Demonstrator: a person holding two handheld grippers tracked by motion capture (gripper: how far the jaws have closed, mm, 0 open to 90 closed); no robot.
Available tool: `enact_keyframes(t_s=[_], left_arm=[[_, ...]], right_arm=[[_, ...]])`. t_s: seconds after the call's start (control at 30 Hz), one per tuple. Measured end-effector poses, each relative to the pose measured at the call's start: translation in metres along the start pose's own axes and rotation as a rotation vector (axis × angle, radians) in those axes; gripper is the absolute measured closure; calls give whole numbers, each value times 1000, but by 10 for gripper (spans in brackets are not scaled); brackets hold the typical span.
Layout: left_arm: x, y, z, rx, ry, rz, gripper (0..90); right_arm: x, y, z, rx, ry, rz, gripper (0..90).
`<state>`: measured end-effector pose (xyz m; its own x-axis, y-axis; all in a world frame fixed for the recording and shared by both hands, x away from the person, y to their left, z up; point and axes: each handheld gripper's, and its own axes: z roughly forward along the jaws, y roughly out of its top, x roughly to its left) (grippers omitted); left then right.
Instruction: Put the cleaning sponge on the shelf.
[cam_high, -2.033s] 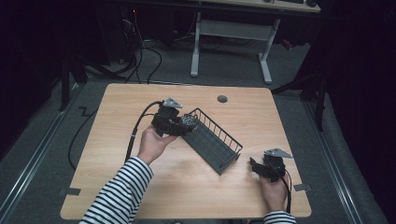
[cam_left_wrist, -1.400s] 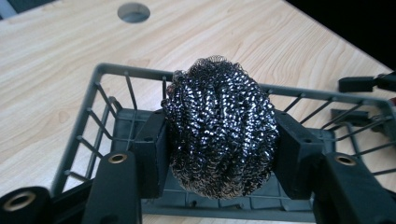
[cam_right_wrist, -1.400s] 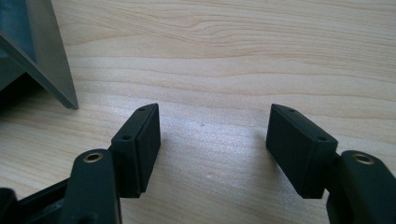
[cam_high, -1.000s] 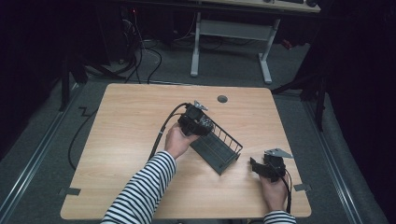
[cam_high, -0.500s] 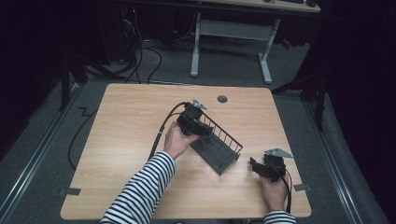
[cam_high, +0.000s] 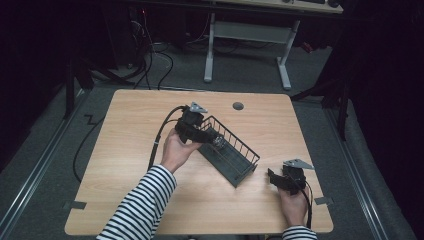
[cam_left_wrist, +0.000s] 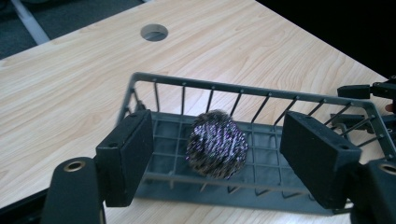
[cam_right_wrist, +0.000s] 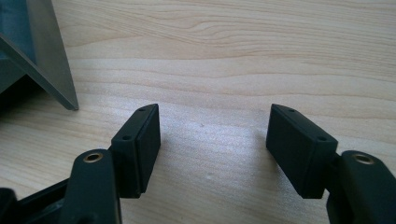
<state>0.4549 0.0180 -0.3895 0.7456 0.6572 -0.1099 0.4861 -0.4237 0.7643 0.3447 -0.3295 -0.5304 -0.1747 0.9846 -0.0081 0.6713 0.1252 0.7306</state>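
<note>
A dark, glittery scrubber ball (cam_left_wrist: 217, 144) lies on the floor of a grey wire basket (cam_high: 244, 150) at the middle of the table, also seen as a small shiny ball (cam_high: 218, 141). My left gripper (cam_high: 207, 134) hovers over the basket's left end. Its jaws have just been opening, and in the left gripper view my left gripper (cam_left_wrist: 217, 126) stands open, its pads (cam_left_wrist: 130, 154) apart from the ball. My right gripper (cam_high: 272, 176) rests low near the table's front right. It is open over bare wood (cam_right_wrist: 212, 116), just right of the basket's corner (cam_right_wrist: 46, 60).
The wooden table (cam_high: 140, 115) has a round cable hole (cam_high: 238, 106) near its far edge. A black cable (cam_high: 160, 135) trails left from the left gripper. A desk frame (cam_high: 245, 35) stands on the dark floor beyond.
The left gripper, shut over the basket a second ago, has opened and drawn back up and left. The ball now lies loose in the basket. The right hand stayed still.
</note>
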Motion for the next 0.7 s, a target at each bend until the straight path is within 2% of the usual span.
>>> enact_keyframes(t_s=[0.17,0.3,0.57,0.7], left_arm=[[8,-8,-15,-20,17,-22,264],[13,-14,-30,-17,35,-34,258],[24,-24,-60,-70,57,-68,257],[29,-33,-71,-84,47,-100,249]], right_arm=[[0,0,0,0,0,-1,353],[0,0,0,0,1,0,352],[0,0,0,0,0,-3,352],[0,0,0,0,0,-2,351]])
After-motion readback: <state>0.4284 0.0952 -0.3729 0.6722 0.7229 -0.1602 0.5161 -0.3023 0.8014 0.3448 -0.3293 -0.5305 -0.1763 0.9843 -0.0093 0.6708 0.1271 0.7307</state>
